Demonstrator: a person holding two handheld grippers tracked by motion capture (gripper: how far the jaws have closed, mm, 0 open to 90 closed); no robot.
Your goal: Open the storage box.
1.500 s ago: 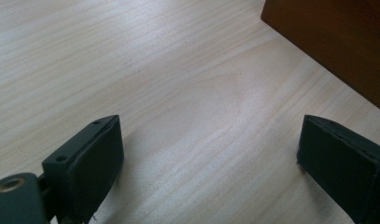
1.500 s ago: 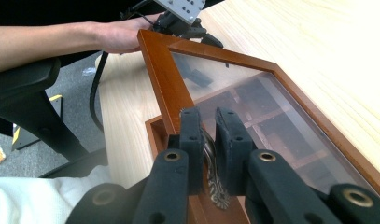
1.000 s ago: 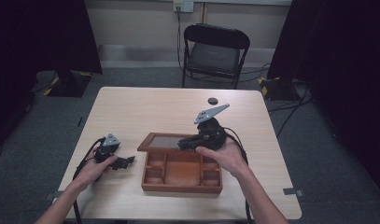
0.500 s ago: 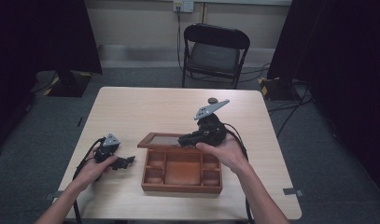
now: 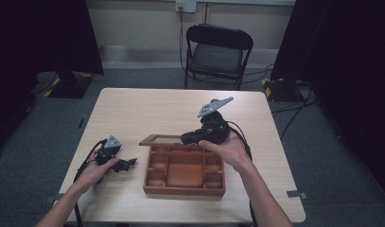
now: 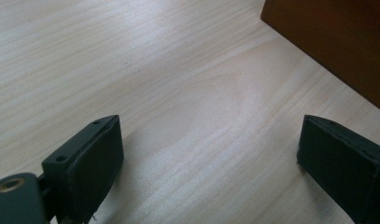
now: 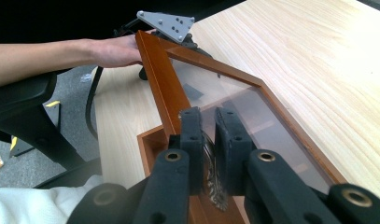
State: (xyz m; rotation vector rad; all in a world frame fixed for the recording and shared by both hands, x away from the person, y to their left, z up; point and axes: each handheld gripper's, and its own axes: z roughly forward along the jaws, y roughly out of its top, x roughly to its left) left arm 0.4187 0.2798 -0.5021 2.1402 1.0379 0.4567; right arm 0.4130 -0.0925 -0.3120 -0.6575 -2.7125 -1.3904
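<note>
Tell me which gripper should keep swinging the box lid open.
Right. The right gripper is already shut on the lid of the wooden box, lid partly raised. The left gripper rests open on the table.

Both grippers black. Right gripper [image 5: 186,138]: grey three-cornered top plate with small holes, brass-coloured pivot rivets on the linkage arms, rectangular pads. Left gripper [image 6: 211,158]: same grey plate, black cable trailing. Forearms bare; white fabric at the right gripper view's lower corner.
</note>
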